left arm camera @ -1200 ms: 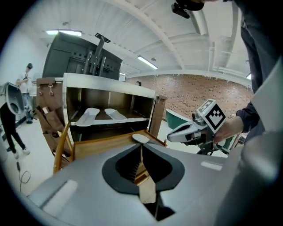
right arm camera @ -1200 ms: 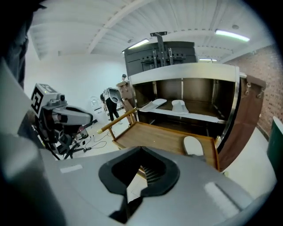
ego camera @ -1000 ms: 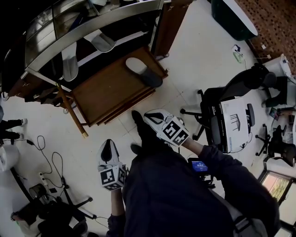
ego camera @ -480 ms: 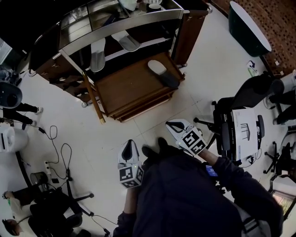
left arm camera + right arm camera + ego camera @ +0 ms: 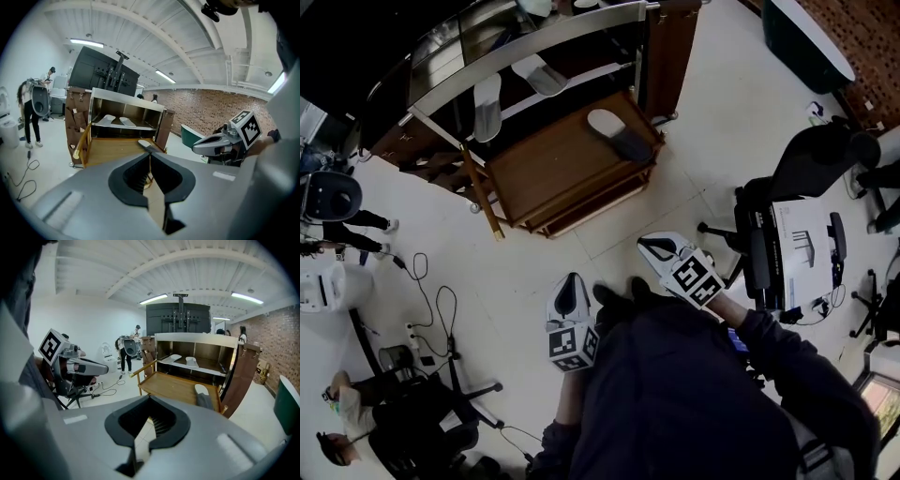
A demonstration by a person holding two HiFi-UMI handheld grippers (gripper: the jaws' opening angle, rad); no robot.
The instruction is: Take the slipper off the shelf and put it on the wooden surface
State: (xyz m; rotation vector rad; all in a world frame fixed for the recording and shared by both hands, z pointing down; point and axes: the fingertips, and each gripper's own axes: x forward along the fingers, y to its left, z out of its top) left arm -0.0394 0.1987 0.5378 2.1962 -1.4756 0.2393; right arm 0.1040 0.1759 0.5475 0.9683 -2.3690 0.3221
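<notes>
A grey slipper [image 5: 619, 134] lies on the right end of the wooden surface [image 5: 553, 169], in front of the shelf unit. It also shows in the right gripper view [image 5: 204, 397]. Two more pale slippers [image 5: 487, 106] [image 5: 537, 75] rest on the shelf behind. My left gripper [image 5: 571, 281] and right gripper [image 5: 650, 247] hang over the white floor near the person's body, well short of the wood. Both are shut with nothing between the jaws. The left gripper view looks along its own shut jaws toward the slipper [image 5: 149, 146].
A black office chair [image 5: 811, 159] and a white machine [image 5: 792, 248] stand to the right. Cables [image 5: 431, 309] trail over the floor at left, near another chair base [image 5: 412, 412]. A dark tub [image 5: 806, 42] sits at the top right. People stand at the far left.
The head view has swung and drawn slightly back from the shelf unit. Both grippers stay shut and empty near the body. The slipper on the wood has not moved.
</notes>
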